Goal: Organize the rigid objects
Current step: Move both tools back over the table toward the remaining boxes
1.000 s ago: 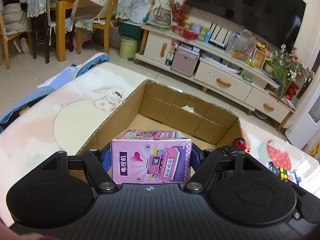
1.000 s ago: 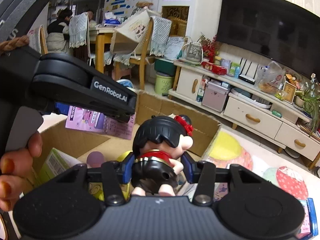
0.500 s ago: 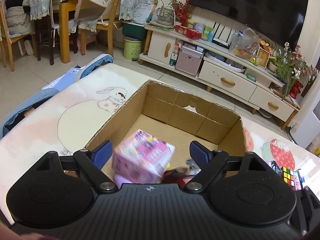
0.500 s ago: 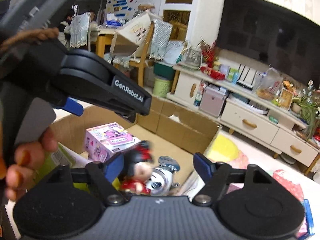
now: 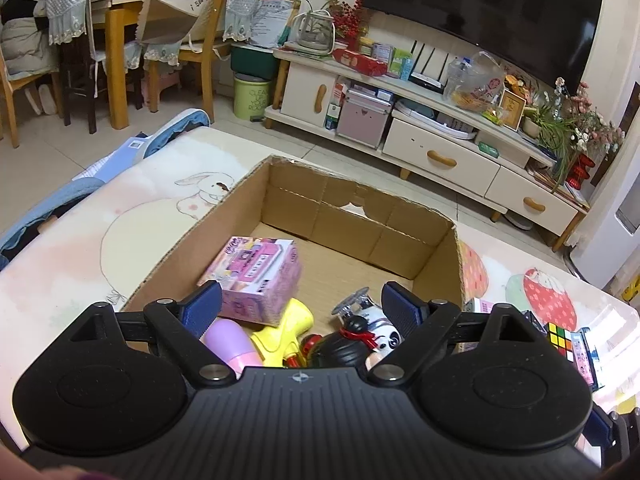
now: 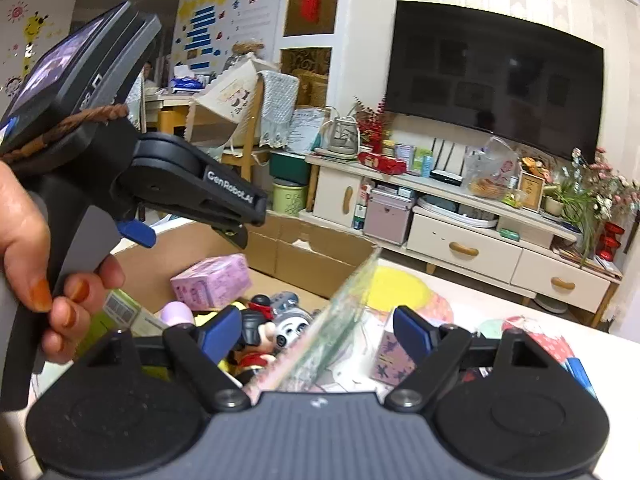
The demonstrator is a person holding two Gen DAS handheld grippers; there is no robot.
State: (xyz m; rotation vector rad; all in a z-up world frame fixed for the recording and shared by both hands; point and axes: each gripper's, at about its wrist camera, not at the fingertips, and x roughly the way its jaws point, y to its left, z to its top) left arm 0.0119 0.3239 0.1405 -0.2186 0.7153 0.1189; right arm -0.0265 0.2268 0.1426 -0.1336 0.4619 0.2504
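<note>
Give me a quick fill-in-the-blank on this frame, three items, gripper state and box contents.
1. The left gripper is ____, with nothing between its fingers.
2. The pink toy box lies inside the ____ box.
3. The Rubik's cube sits ____ the cardboard box, on the table.

Missing words: open; cardboard; outside

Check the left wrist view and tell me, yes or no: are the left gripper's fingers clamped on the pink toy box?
No. The left gripper is open with nothing between its fingers, and the pink toy box lies inside the cardboard box.
</note>
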